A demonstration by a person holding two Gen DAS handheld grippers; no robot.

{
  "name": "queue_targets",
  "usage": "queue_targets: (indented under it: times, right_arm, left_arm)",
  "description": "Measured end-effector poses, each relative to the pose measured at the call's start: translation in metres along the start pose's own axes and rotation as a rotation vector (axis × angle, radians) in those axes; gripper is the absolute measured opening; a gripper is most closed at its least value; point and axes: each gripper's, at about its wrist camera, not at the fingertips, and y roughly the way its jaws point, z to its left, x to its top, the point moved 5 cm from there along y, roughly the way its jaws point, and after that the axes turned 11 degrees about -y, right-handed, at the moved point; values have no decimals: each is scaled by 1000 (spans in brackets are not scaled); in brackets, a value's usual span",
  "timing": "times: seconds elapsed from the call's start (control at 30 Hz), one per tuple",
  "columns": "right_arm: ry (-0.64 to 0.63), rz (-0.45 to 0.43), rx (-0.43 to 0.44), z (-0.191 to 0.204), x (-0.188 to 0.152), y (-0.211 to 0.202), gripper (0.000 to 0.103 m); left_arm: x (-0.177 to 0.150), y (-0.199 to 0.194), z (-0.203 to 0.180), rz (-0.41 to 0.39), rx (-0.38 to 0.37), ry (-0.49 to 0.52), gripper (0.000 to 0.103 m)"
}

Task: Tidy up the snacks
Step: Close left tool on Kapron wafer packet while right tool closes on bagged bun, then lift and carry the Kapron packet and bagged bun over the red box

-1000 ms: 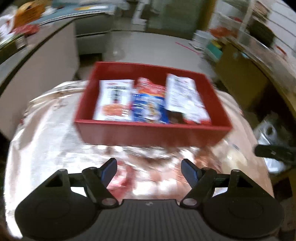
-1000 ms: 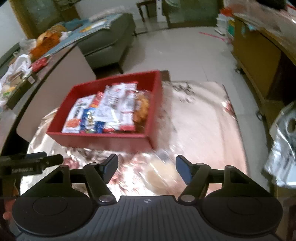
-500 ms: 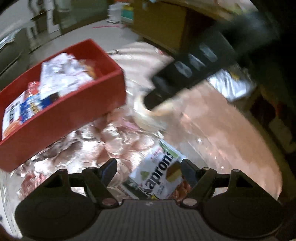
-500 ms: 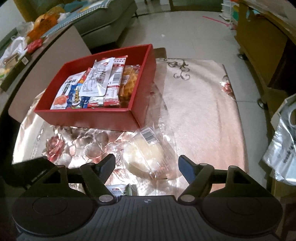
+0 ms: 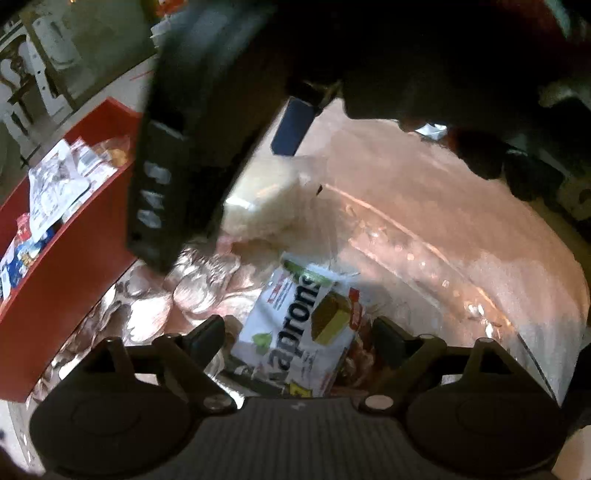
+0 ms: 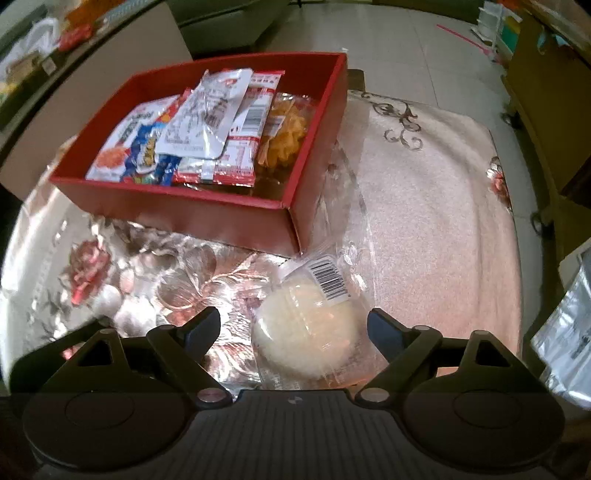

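Note:
A red box (image 6: 236, 218) with several snack packets stands on the table; it also shows at the left of the left wrist view (image 5: 62, 280). A round white bun in clear wrap (image 6: 306, 332) lies in front of the box's near corner, between the fingers of my open right gripper (image 6: 293, 330). In the left wrist view the same bun (image 5: 266, 206) lies beyond a white wafer packet (image 5: 299, 332), which sits between the fingers of my open left gripper (image 5: 299, 338). The right gripper's dark body (image 5: 207, 122) hangs over the bun there.
The table wears a pink flowered cloth (image 6: 436, 221) under clear plastic. A wooden cabinet (image 6: 546, 96) stands to the right, a grey sofa (image 6: 229, 18) beyond the table, and a silver bag (image 6: 565, 332) at the right edge.
Both grippers have dropped toward the table. The right one has closed in around the bun. The left one has swung right from the box to the wafer packet.

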Motion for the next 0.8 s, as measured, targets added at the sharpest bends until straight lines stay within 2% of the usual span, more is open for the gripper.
queue_targets:
  times: [0.03,0.1,0.13,0.17,0.23,0.33,0.5,0.63,0.8]
  right_arm:
    - [-7,-1,-7,-1,0,2,91]
    - [0,-4,-26,-4,-3,5,90]
    - [4,5,-40,-6,-4,8,89]
    - [8,18,-60,-9,-6,10,86]
    - [42,29,-68,-18,-8,10,74]
    - [87,20,-42,-27,-9,3,69]
    - [92,8,-38,-27,-13,-2,66]
    - [103,-28,-13,-22,-11,-15,66]
    - [124,-75,20,-18,-10,-29,66]
  left_arm:
    - [-1,-1,3,0,-1,-24,80]
    - [-2,-2,12,-1,-10,-83,70]
    - [-1,-4,14,-10,2,-106,61]
    - [0,-6,17,-11,9,-121,59]
    - [0,-9,23,-9,16,-165,56]
    - [-3,-14,33,-11,20,-233,55]
    - [-2,-28,47,-39,11,-319,55]
    - [3,-44,62,-65,-11,-370,55]
    - [0,-59,77,-95,-2,-427,55]
